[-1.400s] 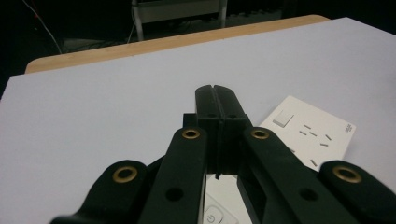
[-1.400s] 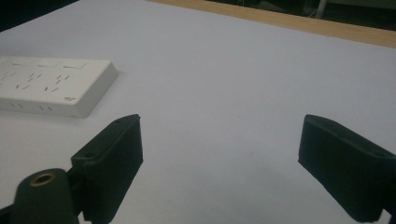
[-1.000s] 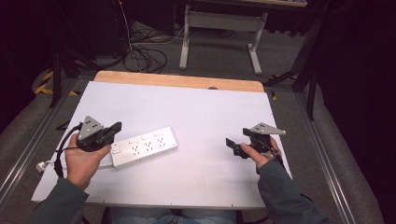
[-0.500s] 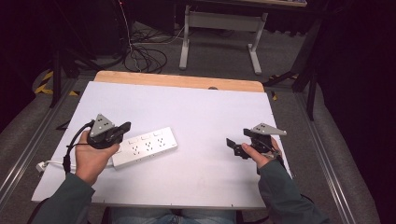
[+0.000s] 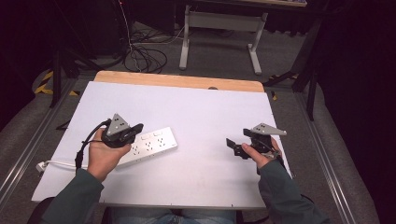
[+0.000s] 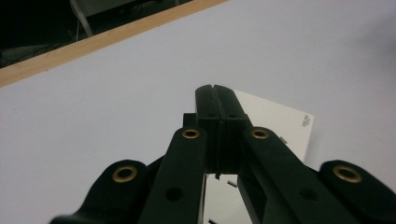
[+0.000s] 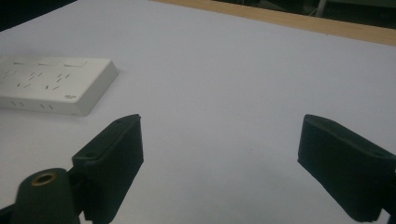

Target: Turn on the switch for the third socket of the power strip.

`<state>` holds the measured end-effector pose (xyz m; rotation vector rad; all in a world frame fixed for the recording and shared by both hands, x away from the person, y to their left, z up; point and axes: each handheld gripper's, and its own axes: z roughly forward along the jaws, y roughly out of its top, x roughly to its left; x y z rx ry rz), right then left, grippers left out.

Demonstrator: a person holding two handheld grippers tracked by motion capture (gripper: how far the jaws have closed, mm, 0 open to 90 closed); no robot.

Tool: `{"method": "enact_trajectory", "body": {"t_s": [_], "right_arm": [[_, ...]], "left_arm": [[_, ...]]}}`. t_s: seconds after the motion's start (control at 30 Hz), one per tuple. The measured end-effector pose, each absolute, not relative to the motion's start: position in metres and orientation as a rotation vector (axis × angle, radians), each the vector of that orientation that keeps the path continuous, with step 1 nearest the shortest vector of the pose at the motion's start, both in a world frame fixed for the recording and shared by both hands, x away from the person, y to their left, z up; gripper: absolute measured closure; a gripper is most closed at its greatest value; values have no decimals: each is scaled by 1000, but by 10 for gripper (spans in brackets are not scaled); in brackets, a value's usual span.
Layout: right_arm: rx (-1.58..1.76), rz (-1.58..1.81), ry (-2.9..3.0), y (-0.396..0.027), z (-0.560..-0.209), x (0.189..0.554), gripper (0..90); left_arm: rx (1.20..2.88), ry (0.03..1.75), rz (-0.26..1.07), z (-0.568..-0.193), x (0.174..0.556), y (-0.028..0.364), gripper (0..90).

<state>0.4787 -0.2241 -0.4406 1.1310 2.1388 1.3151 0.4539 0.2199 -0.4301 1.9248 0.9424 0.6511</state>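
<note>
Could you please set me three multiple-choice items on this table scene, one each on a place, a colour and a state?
1. Where does the power strip lie on the table?
A. towards the person's left side
B. towards the person's right side
C. along the far wooden edge

2. What colour is the power strip?
A. black
B. white
C. orange

3. How do the jaws of the two grippers stand?
A. both shut
B. left open, right shut
C. left shut, right open

Answers:
1 A: in the high view it lies by the left gripper, well apart from the right gripper.
2 B: its casing is white in every view.
3 C: the left gripper view shows the pads pressed together with nothing between them; the right gripper view shows them wide apart.
</note>
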Motion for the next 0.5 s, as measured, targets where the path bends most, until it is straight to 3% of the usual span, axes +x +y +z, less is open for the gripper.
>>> {"method": "enact_trajectory", "body": {"t_s": [0.5], "right_arm": [[1129,1324,2139,-225,-440,478,146]], "left_arm": [[2056,898,584,-441,473,194,900]]}}
